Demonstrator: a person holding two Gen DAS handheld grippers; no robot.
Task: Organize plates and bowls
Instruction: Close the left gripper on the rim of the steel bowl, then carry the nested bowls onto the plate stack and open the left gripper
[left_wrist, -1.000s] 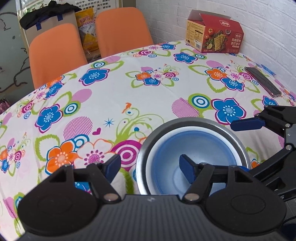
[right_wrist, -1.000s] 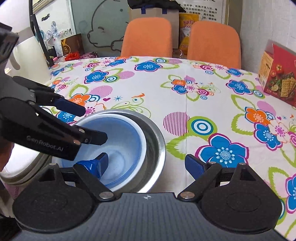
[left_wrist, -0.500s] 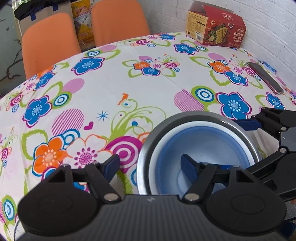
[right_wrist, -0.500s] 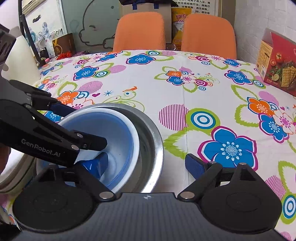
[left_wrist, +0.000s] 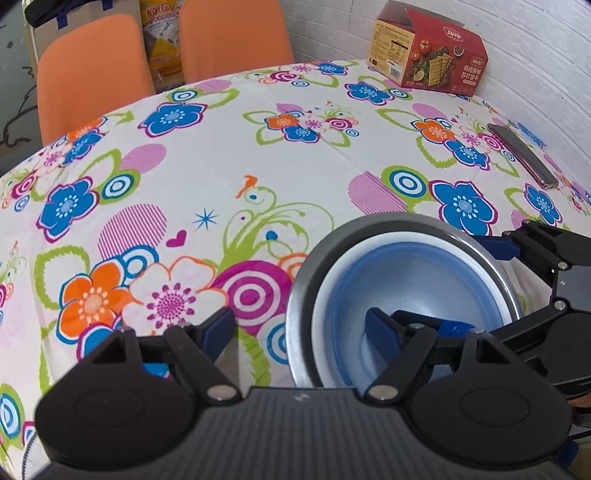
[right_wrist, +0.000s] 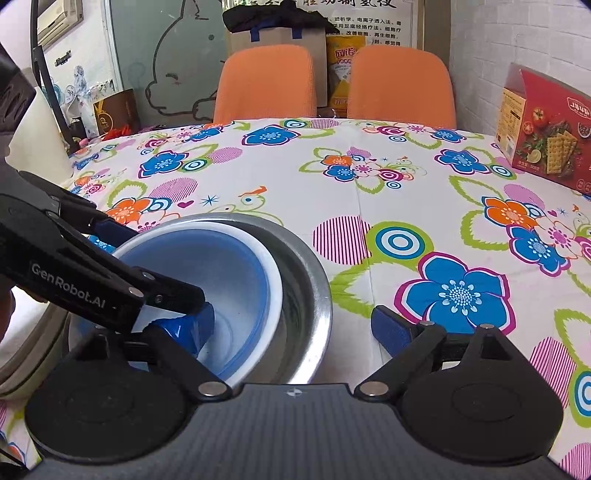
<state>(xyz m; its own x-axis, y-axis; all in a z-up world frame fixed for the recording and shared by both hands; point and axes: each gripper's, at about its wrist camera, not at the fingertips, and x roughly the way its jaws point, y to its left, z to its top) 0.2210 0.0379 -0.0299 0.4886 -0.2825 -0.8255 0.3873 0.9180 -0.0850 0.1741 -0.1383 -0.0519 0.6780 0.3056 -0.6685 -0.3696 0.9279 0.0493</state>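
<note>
Bowls, nested: a blue bowl (left_wrist: 402, 284) with a white rim sits inside a metal bowl (left_wrist: 303, 291) on the flowered surface (left_wrist: 258, 155), near its front edge. Left gripper (left_wrist: 299, 328), jaws apart, straddles the pair's left wall, one finger outside and one inside; right gripper (right_wrist: 291, 325), jaws apart, straddles the right wall likewise. Advice: close both evenly on the rims and lift level, so the inner bowl does not tip.
</note>
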